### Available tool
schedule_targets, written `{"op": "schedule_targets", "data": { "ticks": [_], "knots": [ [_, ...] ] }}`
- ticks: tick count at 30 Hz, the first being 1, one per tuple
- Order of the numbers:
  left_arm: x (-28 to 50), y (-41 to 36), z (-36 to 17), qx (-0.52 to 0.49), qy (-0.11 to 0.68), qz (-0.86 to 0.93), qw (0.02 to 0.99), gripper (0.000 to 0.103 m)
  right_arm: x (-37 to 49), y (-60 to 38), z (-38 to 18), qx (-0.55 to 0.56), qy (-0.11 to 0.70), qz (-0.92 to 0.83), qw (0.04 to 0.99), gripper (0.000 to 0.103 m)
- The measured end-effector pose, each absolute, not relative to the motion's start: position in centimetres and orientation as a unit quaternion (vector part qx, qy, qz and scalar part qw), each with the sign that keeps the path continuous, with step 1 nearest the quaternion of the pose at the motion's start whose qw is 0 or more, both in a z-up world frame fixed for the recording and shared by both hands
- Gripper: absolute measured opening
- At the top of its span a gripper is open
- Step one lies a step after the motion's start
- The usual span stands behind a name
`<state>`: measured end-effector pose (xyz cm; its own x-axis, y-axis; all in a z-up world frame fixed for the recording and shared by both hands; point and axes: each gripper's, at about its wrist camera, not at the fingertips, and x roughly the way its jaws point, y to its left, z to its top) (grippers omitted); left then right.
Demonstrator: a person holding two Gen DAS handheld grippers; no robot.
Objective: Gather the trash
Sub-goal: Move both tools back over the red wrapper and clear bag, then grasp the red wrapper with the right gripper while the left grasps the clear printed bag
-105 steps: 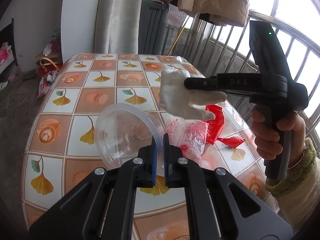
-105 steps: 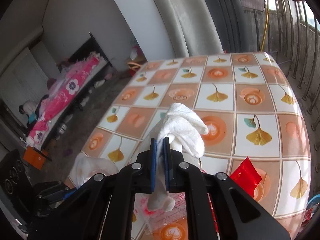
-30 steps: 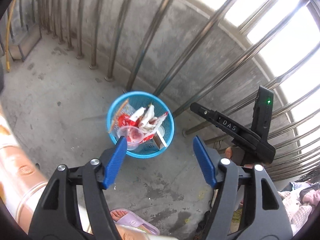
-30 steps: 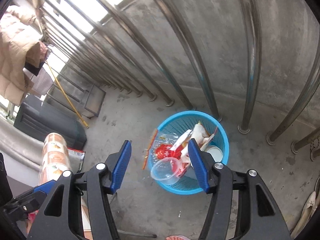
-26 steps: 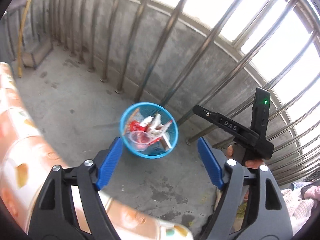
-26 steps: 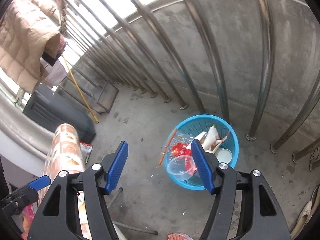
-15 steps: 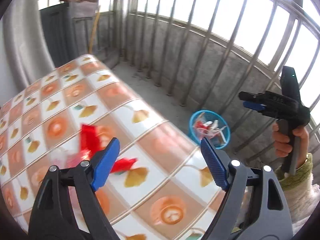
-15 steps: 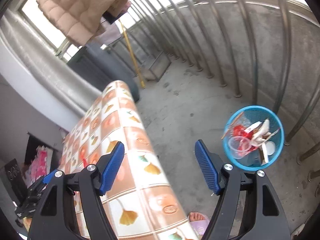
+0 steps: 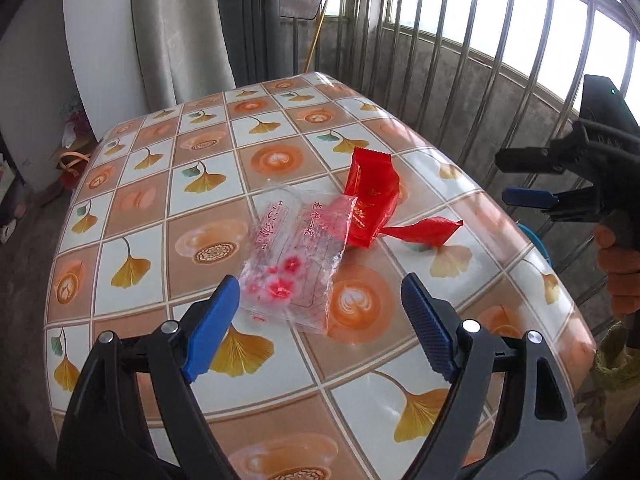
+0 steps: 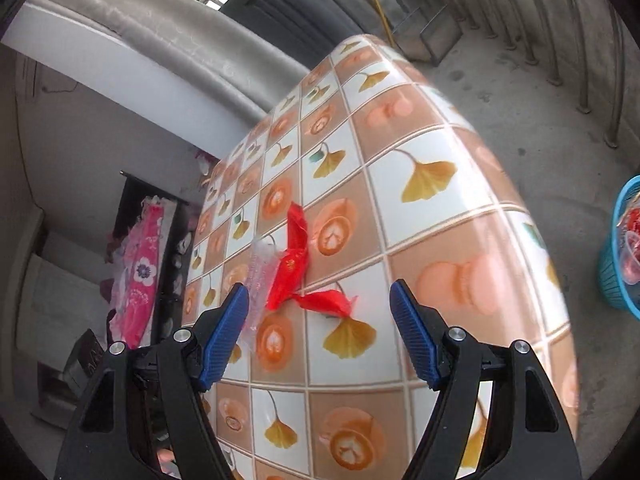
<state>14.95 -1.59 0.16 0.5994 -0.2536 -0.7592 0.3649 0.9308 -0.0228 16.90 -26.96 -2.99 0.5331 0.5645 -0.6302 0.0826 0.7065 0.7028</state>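
Note:
On the tiled-pattern table (image 9: 132,208) lies a clear plastic bag (image 9: 296,256) with pink print, and my left gripper (image 9: 320,300) hovers just in front of it, open and empty. A red wrapper (image 9: 372,196) overlaps the bag's far edge. A second, twisted red wrapper (image 9: 424,228) lies to its right. My right gripper (image 9: 516,178) hangs open beyond the table's right edge. In the right wrist view, my right gripper (image 10: 320,300) is open above the twisted red wrapper (image 10: 328,302), with the other red wrapper (image 10: 292,264) and the clear bag (image 10: 260,276) beyond. The blue bin (image 10: 620,260) stands on the floor.
A metal railing (image 9: 460,60) runs behind and to the right of the table. A grey curtain (image 9: 176,32) and a dark cabinet (image 9: 248,28) stand at the back. A bed with a pink cover (image 10: 140,272) lies past the table's far side. A sliver of the bin (image 9: 534,240) shows past the table's right edge.
Both grippers swung away from the blue bin on the floor and back over the table. The clear cup and white tissue they held earlier now lie in the bin. Both jaws opened wider.

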Motion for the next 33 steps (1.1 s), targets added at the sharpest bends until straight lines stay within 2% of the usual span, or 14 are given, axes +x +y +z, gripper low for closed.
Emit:
{"op": "schedule_targets", "data": {
  "ticks": [3,9,11,20,33],
  "knots": [
    [15.3,-2.2,-0.9,0.091,0.409,-0.171,0.892,0.078,19.1,-25.2,-3.8,0.363,0.471,0.157,0.788,0.071],
    [16.6,-3.0,-2.6,0.124,0.418,-0.155,0.886,0.065,22.5,-22.8,-5.4,0.363,0.488,0.152,0.779,0.071],
    [17.1,-2.9,-2.9,0.118,0.427,-0.154,0.883,0.06,23.3,-22.5,-5.9,0.36,0.492,0.145,0.779,0.067],
    [17.7,-2.3,-4.0,0.099,0.448,-0.156,0.875,0.036,24.5,-21.5,-7.6,0.351,0.507,0.134,0.775,0.045],
    [17.8,-1.8,-3.9,0.079,0.445,-0.165,0.877,0.011,24.7,-21.5,-8.2,0.354,0.51,0.132,0.773,0.009]
  ]
}}
